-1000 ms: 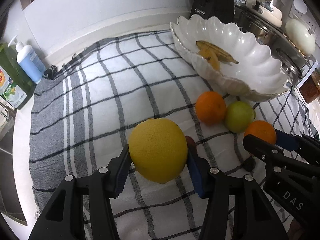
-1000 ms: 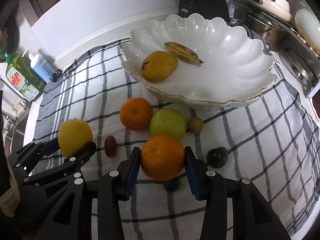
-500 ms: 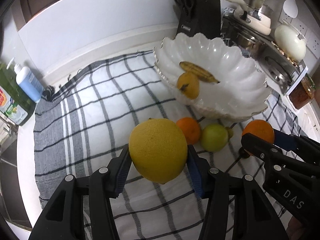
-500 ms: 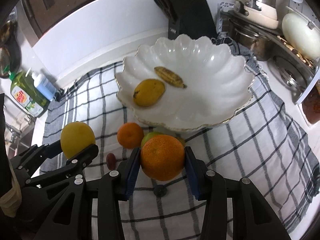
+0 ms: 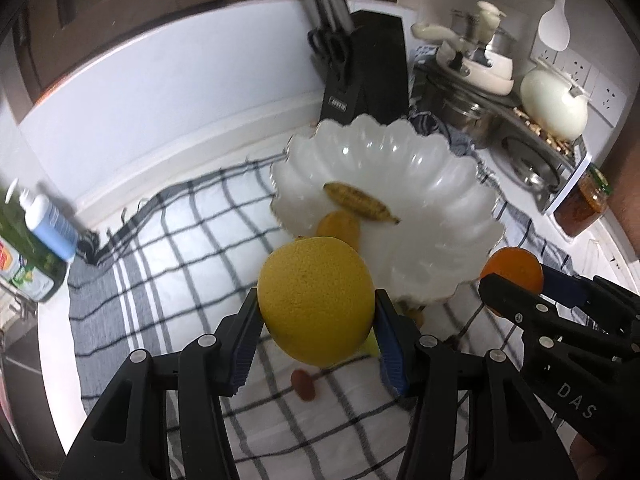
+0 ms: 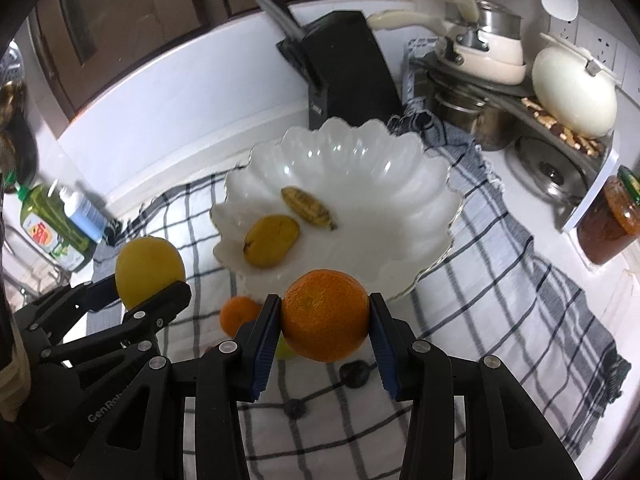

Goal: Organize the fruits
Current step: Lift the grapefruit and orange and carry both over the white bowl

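My left gripper (image 5: 316,316) is shut on a large yellow citrus (image 5: 316,300) and holds it in the air in front of the white scalloped bowl (image 5: 440,184). My right gripper (image 6: 324,320) is shut on an orange (image 6: 325,314), also lifted, near the bowl's (image 6: 408,184) front rim. The bowl holds a small banana (image 6: 308,206) and a yellow mango (image 6: 272,240). A second orange (image 6: 238,314), a green fruit (image 6: 282,350), a red date (image 5: 304,384) and dark small fruits (image 6: 354,374) lie on the checked cloth (image 6: 500,280) below.
A black knife block (image 6: 348,68) stands behind the bowl. Pots and a white casserole (image 6: 572,88) sit on a rack at the right, with a jam jar (image 6: 608,224). Soap bottles (image 6: 60,220) stand at the left by the wall.
Both grippers have risen with their fruits and moved toward the bowl; the cloth and loose fruits now sit lower and farther below.
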